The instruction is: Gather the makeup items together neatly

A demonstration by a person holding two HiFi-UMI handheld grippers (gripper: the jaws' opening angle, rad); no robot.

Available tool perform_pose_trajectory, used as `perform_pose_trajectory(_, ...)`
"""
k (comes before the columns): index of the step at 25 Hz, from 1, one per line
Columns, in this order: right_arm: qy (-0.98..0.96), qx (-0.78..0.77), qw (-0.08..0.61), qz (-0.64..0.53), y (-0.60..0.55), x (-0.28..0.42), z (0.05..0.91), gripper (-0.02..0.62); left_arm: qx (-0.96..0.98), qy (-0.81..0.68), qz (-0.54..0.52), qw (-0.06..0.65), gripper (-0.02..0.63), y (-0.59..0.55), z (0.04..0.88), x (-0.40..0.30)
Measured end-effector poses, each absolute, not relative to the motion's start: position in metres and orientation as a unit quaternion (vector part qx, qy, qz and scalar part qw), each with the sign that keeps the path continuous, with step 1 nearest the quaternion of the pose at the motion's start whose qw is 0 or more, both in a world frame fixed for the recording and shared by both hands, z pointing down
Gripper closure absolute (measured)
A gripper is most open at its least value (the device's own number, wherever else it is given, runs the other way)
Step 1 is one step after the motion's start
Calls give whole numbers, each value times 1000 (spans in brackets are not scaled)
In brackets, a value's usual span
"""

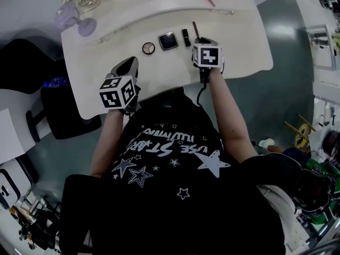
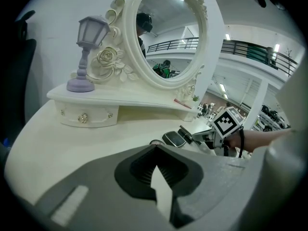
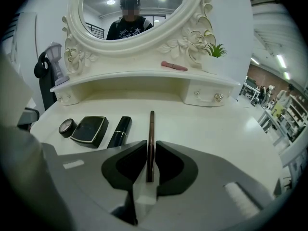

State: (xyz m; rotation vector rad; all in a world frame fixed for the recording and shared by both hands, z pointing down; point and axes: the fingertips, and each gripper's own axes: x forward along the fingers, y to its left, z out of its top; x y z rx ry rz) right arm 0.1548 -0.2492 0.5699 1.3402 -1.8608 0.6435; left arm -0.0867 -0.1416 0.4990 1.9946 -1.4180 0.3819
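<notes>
Right gripper (image 3: 151,146): clamps pencil (image 3: 151,124), far end pointing ahead. Just left: lipstick (image 3: 120,130), then compact (image 3: 89,129), pot (image 3: 67,127) leftmost, all on table (image 3: 216,129). Left gripper (image 2: 155,147): jaws together, empty, apart from row.

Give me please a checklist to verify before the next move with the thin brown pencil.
1. The right gripper jaws grip the thin brown pencil: ok.
2. The black lipstick tube, square black compact and small round compact lie in one row: ok.
3. Bare white table right of the tube: ok.
4. Pencil tip resting on the table: cannot tell.
5. The left gripper jaws shut, empty, away from the row: ok.
</notes>
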Motion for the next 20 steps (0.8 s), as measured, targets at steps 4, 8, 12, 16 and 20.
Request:
perform_pose_trajectory(4,-727,518,370,256,-247,155,568,449,763,-539,143,325,604,-145,498,-89)
perform_pose_trajectory(8,-722,532,360,255,-249,158,559,406,769,-534,143,321,604,-145,495,-89)
perform_pose_trajectory(12,-720,566,320,243,-246,158,543,363,775,-527,139,320,604,-136,492,-98)
perform_pose_trajectory(16,-713,597,284,234,-227,149,535,344,784,-513,145,318,604,-124,495,-117)
perform_pose_trajectory(20,-699,632,250,221,-204,140,519,357,798,-491,152,314,604,-117,495,-131)
